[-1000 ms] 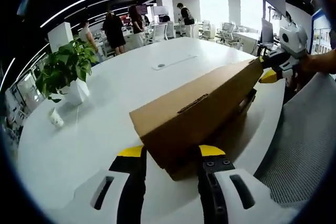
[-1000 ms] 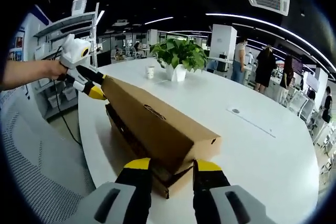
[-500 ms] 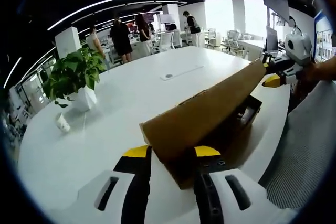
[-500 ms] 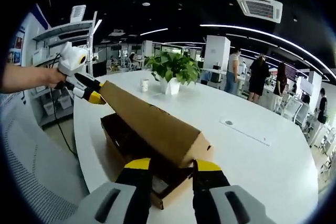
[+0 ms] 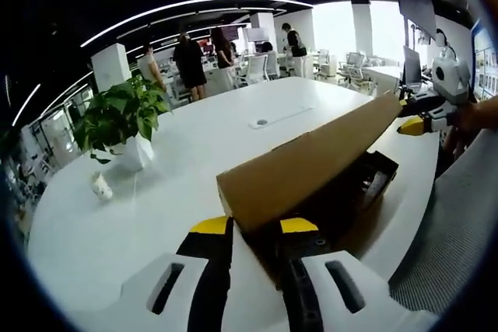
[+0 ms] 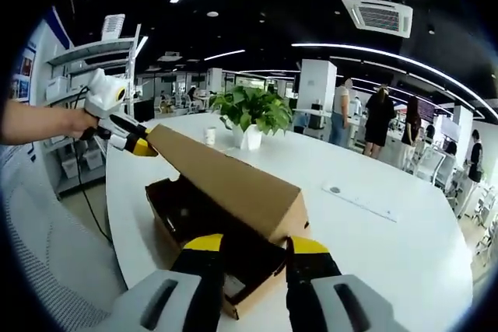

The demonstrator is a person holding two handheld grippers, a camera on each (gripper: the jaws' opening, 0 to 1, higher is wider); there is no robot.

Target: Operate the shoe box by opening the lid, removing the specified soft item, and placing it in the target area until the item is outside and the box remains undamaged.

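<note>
Between the yellow tips of the left gripper point(image 5: 254, 227) sits one corner of the brown cardboard lid point(image 5: 311, 167), pinched there and lifted up at a slant. At the far end of that lid, the right gripper point(image 6: 254, 245) pinches the other corner the same way. Under the raised lid lies the open shoe box point(image 6: 204, 225), just ahead of both tools on the white table point(image 5: 187, 145). It is plain brown outside and dark inside, with something dark in it that is hard to make out.
</note>
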